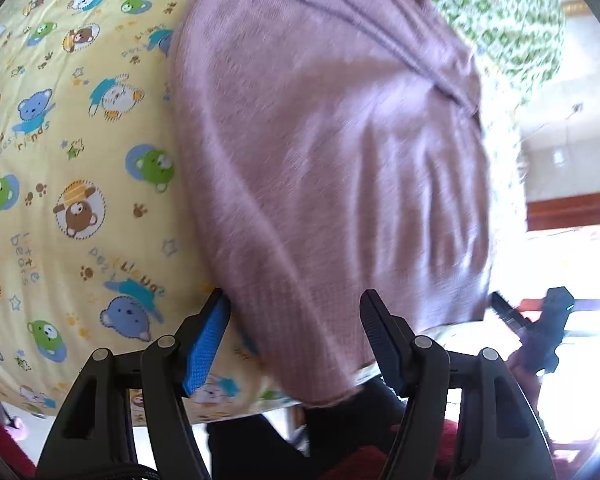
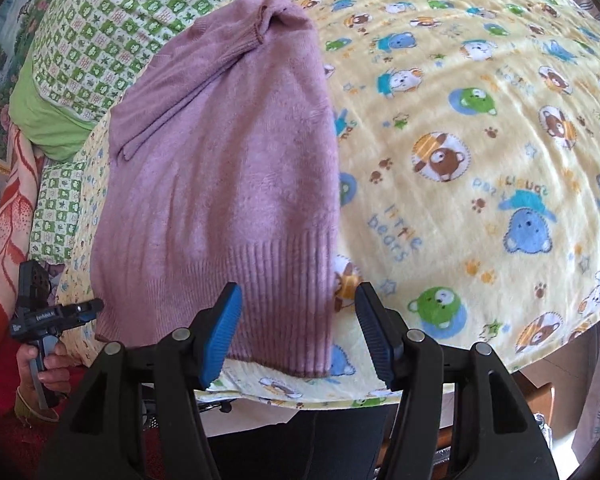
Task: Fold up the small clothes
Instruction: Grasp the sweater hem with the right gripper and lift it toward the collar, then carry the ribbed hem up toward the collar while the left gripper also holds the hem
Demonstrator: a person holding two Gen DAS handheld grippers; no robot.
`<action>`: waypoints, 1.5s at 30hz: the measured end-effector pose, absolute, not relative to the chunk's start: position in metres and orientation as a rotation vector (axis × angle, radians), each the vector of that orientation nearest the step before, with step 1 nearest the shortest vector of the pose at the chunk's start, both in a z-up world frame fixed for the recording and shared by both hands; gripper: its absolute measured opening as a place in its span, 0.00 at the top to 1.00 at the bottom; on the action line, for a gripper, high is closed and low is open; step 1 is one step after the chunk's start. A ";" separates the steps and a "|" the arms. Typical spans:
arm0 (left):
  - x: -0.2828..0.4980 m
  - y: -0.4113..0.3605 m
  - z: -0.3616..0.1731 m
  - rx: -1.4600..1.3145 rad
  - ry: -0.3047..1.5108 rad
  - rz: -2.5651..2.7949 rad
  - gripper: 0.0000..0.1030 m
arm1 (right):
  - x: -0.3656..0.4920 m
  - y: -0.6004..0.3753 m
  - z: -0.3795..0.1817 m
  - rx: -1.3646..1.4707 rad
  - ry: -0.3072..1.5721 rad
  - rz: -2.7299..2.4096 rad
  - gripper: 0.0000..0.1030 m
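A mauve knitted sweater (image 2: 228,168) lies on a yellow bear-print blanket (image 2: 479,160), folded narrow with a sleeve laid across its top. Its ribbed hem points toward me at the blanket's near edge. My right gripper (image 2: 298,320) hovers open over the hem's right corner, and the ribbing lies under the gap without the pads pressing on it. In the left wrist view the sweater (image 1: 331,160) fills the middle. My left gripper (image 1: 298,320) stands open above its near end. Its blue pad (image 1: 210,340) is just off the sweater's left edge.
A green checked quilt (image 2: 100,20) lies beyond the sweater, also seen in the left wrist view (image 1: 499,12). An orange floral cloth (image 2: 8,208) hangs at the far left. A hand (image 2: 50,368) grips the other gripper's handle beside the blanket's edge. Dark trousers show below that edge.
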State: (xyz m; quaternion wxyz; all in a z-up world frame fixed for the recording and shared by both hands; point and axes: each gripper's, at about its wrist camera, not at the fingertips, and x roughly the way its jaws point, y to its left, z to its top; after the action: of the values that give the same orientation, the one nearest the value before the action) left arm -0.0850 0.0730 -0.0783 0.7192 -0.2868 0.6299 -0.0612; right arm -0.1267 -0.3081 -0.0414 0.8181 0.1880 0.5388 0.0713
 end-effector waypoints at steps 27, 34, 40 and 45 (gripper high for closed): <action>-0.121 0.102 -0.081 -0.429 1.410 -0.057 0.76 | -0.127 -0.322 -0.048 0.435 1.184 0.207 0.91; -0.114 0.105 -0.086 -0.486 1.415 -0.054 0.44 | -0.119 -0.319 -0.048 0.442 1.193 0.205 0.79; -0.101 0.087 -0.094 -0.436 1.391 -0.044 0.36 | -0.119 -0.328 -0.051 0.500 1.155 0.195 0.77; -0.096 0.062 -0.092 -0.348 1.360 -0.099 0.81 | -0.115 -0.329 -0.057 0.530 1.153 0.210 0.77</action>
State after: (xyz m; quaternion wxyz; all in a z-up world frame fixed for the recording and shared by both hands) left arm -0.0956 0.0619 -0.0923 0.7623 -0.1601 0.6254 -0.0456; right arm -0.1147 -0.3291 -0.0573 0.8001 0.2471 0.5377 0.0980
